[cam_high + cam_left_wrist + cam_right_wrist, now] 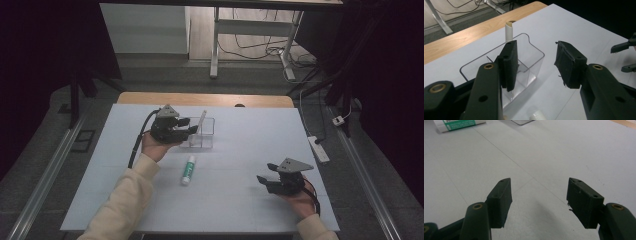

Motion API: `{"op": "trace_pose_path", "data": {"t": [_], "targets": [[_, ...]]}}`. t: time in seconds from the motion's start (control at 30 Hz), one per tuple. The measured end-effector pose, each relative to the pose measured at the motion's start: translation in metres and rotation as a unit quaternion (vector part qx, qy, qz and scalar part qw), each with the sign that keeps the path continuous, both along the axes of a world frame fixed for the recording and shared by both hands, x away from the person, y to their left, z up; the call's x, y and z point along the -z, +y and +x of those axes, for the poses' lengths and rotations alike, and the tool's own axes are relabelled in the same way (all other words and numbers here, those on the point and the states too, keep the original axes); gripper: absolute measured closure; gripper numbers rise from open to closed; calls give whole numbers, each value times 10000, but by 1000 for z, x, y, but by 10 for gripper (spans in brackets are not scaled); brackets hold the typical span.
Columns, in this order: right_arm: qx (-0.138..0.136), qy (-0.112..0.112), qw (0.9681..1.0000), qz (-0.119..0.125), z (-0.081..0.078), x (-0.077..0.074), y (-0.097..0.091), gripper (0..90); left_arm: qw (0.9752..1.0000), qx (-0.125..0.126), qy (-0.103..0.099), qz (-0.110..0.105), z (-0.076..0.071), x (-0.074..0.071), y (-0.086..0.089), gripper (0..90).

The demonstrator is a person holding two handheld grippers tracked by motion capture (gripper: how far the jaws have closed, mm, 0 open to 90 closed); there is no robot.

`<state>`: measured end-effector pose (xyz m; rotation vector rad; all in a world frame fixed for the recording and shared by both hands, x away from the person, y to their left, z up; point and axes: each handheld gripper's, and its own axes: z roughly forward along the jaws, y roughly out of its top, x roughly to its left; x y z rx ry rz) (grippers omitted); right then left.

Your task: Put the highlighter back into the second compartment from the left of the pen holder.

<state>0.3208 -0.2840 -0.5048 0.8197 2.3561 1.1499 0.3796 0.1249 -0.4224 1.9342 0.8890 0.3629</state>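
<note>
One white tube [202, 122] stands in your clear box [209, 134]. The green-label tube [188, 169] lies on the bench [240, 200], waiting. Your left gripper [189, 132] and right gripper [262, 179] are both open, holding nothing.

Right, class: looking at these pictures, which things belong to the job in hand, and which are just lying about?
Part of the job:
- clear box with dividers
- white tube standing in it
- green-and-white stick lying on the table
- left gripper, open at the box

Just lying about:
- power strip on the floor
- cables beyond the table
- right gripper, open and idle

A lab: black curtains [45, 45], cabled floor [260, 47], white worktable [240, 150].
</note>
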Motion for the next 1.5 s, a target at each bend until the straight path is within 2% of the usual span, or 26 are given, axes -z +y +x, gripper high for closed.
{"op": "trace_pose_path", "data": {"t": [0.47, 0.7, 0.97, 1.5], "targets": [[-10, 6, 10000, -11, 0, 0, 0, 366, 9994, 148, 243, 187, -15, 3, -1, 459], [-32, 10, 10000, 4, 0, 0, 0, 366, 9990, 108, 314, 294, -21, 5, -3, 416], [-39, 15, 10000, 3, 0, 1, 0, 366, 9977, 163, 419, 499, -28, 13, -9, 382], [-42, 41, 10000, -23, 1, 1, 1, 366, 9955, 97, 723, 597, -29, 34, -12, 353]]}}
